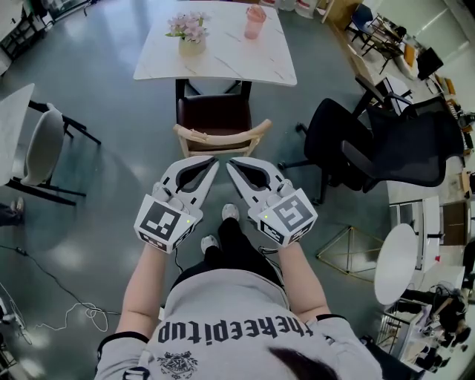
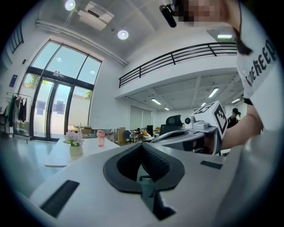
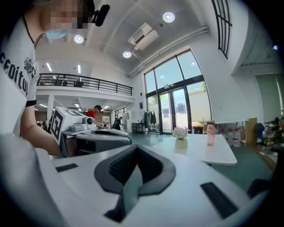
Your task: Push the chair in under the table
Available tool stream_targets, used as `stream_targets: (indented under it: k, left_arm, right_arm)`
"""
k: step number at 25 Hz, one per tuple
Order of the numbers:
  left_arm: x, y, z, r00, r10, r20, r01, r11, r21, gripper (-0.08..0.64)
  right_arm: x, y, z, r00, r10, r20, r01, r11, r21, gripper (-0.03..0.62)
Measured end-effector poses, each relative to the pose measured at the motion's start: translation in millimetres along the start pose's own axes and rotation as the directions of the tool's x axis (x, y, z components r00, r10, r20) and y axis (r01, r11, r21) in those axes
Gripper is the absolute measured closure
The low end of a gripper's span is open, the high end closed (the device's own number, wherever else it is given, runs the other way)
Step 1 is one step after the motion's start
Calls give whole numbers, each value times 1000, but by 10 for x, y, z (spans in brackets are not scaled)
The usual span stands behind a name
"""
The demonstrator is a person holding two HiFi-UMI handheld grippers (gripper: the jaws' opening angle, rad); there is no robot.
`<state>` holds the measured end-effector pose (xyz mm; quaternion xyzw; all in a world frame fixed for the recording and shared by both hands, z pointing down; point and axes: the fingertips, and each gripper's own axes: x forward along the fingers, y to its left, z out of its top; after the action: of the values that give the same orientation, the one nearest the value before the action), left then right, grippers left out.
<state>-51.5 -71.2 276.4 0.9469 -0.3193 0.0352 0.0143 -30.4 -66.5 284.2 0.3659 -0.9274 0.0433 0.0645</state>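
A chair (image 1: 215, 119) with a dark brown seat and a pale wooden backrest stands partly under the white marble table (image 1: 215, 63), its back toward me. My left gripper (image 1: 215, 160) and right gripper (image 1: 228, 162) hang side by side just short of the backrest, tips almost meeting, both shut and empty. Neither touches the chair. In the left gripper view the table (image 2: 60, 153) lies ahead on the left and the right gripper's marker cube (image 2: 213, 122) shows at the right. The right gripper view has the table (image 3: 213, 150) on the right.
On the table stand a vase of flowers (image 1: 189, 33) and a pink cup (image 1: 254, 22). A black office chair (image 1: 371, 148) is close on the right, a white chair (image 1: 41, 148) on the left. A cable (image 1: 67, 297) trails on the floor at the lower left.
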Motion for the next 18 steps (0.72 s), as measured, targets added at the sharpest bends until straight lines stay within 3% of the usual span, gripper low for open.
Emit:
stream_targets:
  k: [18]
  left_arm:
    - [-188,-162,118,998,8,57,-10,1000,26,545]
  right_arm:
    - [-119,201,137,999,7,49,-7,1000,-14,581]
